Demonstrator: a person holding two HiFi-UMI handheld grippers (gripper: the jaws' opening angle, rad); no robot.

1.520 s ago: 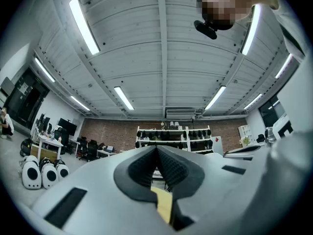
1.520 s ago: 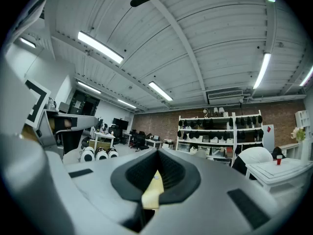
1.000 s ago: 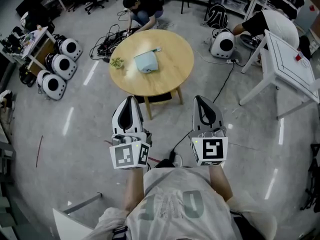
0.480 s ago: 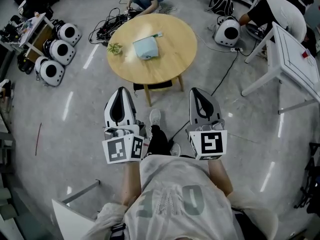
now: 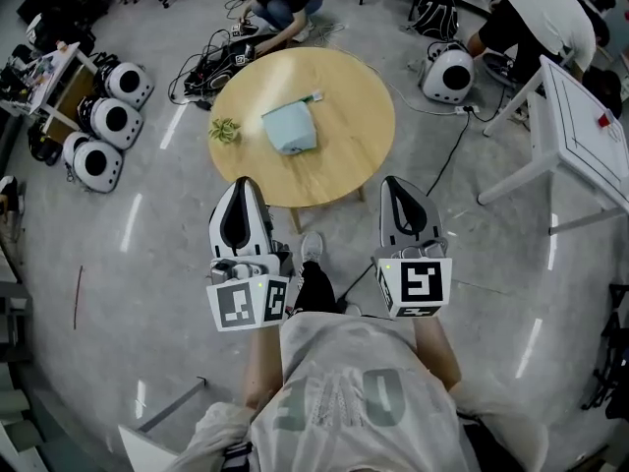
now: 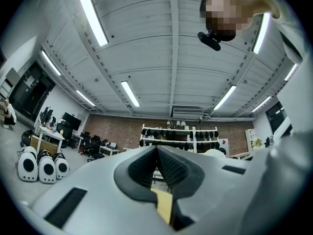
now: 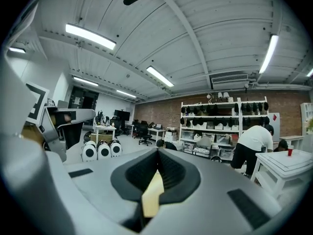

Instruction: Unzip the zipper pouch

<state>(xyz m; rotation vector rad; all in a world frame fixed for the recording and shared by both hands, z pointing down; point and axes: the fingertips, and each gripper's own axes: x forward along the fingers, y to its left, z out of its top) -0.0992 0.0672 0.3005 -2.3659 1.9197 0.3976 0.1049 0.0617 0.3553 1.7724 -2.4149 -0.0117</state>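
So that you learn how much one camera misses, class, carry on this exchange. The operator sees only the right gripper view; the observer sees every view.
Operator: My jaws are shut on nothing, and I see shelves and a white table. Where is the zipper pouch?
Observer: The head view shows the pale blue zipper pouch lying on the round wooden table, with no gripper touching it.
Operator: Is anything else on that table?
Observer: A small green thing lies to the pouch's left in that view, apart from it.
Operator: How does the left gripper stand?
Observer: The left gripper has its jaws together, with nothing between them.
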